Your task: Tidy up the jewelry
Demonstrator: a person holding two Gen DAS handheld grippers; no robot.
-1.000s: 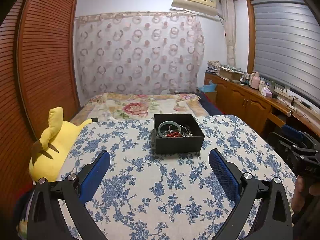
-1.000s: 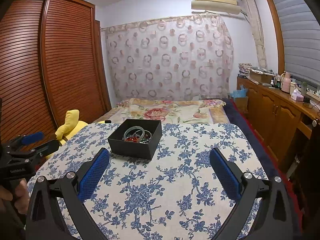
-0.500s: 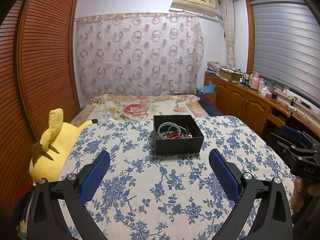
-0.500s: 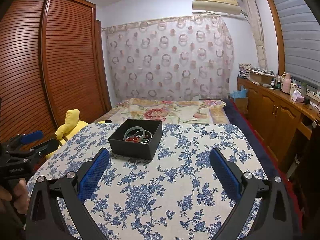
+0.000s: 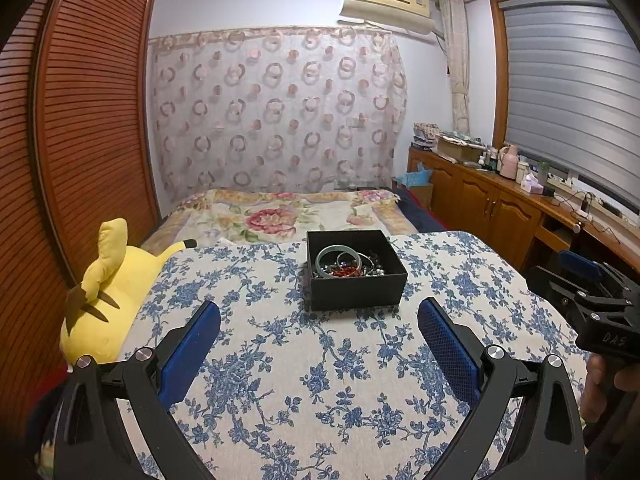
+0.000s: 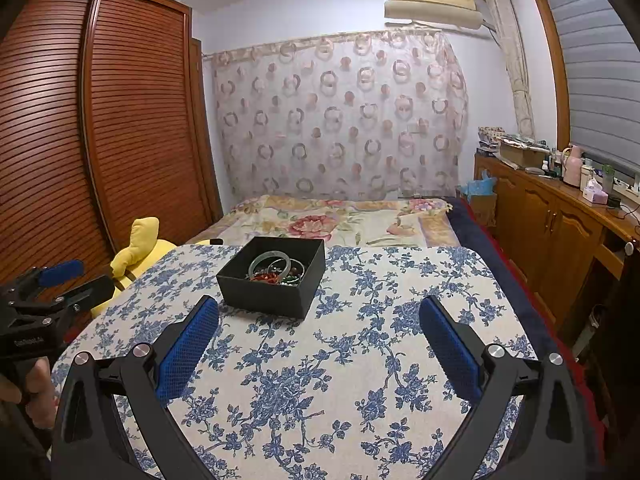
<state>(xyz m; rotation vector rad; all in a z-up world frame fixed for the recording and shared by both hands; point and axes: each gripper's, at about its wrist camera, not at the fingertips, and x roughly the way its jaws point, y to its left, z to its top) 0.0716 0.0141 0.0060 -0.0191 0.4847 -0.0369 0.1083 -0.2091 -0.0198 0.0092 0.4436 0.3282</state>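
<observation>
Yellow plush is seen at the left: one soft toy [image 5: 104,288] lies beside the counter [image 5: 280,360], which is covered with a blue-flowered cloth. One black box [image 5: 356,284] is set on the counter toward its far edge, and the jewelry [image 5: 348,266] is heaped inside it; two pale bangles can be counted, while the red and dark beads are too tangled to count. Two grippers are held above the near part of the counter. The left gripper [image 5: 318,330] is kept with jaws spread and empty, and the right gripper [image 6: 320,326] likewise, well apart from the box.
</observation>
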